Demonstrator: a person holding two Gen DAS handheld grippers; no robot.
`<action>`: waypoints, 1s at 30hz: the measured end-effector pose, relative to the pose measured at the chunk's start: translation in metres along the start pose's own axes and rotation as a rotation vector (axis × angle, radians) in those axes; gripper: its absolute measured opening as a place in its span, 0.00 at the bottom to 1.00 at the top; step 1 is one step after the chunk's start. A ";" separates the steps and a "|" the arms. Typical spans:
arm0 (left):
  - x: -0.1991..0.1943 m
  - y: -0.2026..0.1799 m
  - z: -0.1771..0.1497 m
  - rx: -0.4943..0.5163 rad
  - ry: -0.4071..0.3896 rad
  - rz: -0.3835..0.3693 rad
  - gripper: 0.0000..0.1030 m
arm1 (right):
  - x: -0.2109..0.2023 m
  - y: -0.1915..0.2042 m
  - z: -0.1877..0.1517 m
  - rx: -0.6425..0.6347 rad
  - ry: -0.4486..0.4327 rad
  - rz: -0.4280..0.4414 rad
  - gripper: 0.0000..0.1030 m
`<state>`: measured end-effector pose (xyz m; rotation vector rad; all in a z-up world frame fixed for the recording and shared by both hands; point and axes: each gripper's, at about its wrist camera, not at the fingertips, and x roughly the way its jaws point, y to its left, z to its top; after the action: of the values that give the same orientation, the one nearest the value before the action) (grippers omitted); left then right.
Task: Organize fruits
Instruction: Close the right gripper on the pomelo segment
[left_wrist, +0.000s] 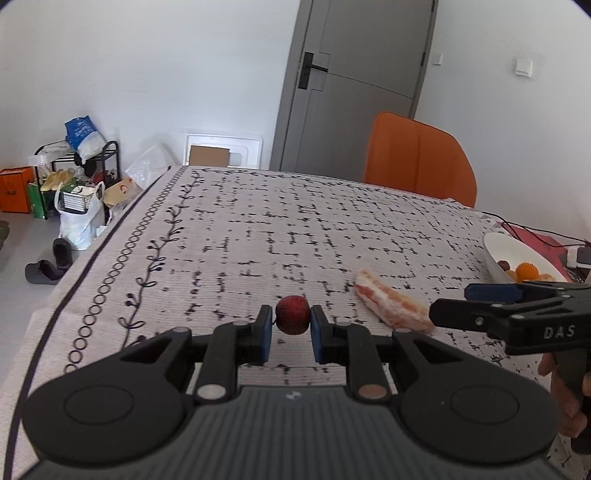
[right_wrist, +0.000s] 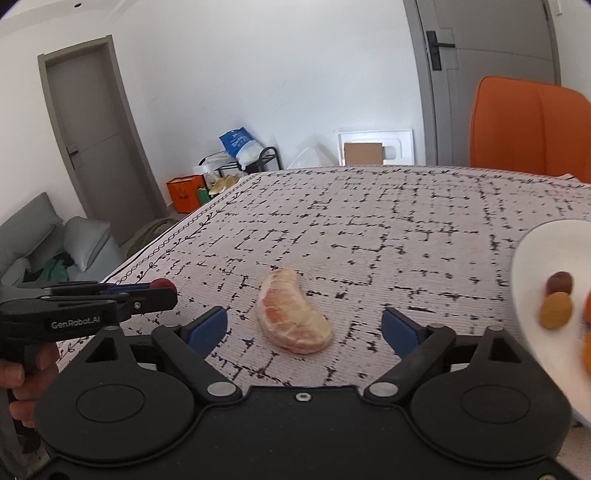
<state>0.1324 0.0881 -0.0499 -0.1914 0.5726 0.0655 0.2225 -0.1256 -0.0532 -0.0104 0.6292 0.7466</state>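
while left hand-held gripper (left_wrist: 291, 325) clamps red fruit (left_wrist: 292, 314) — tablecloth (left_wrist: 332, 229) ahead bare.

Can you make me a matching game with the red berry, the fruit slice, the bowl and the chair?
Things:
1. red berry
2. fruit slice
3. bowl
4. chair

Places:
A. behind the table's far edge
B. holding small round fruits
C. pinched in the left gripper
D. lying on the cloth in front of the open right gripper

Pairs: 1-C, 2-D, 3-B, 4-A
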 end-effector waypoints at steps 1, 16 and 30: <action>-0.001 0.002 0.000 -0.005 -0.001 0.003 0.20 | 0.003 0.001 0.000 0.002 0.002 0.004 0.84; -0.013 0.032 -0.002 -0.072 -0.014 0.054 0.20 | 0.042 0.018 0.005 -0.040 0.037 0.001 0.71; -0.004 0.024 -0.004 -0.066 0.010 0.011 0.20 | 0.033 0.038 -0.006 -0.135 0.046 -0.063 0.40</action>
<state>0.1240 0.1111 -0.0545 -0.2529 0.5818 0.0939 0.2137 -0.0778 -0.0684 -0.1716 0.6187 0.7286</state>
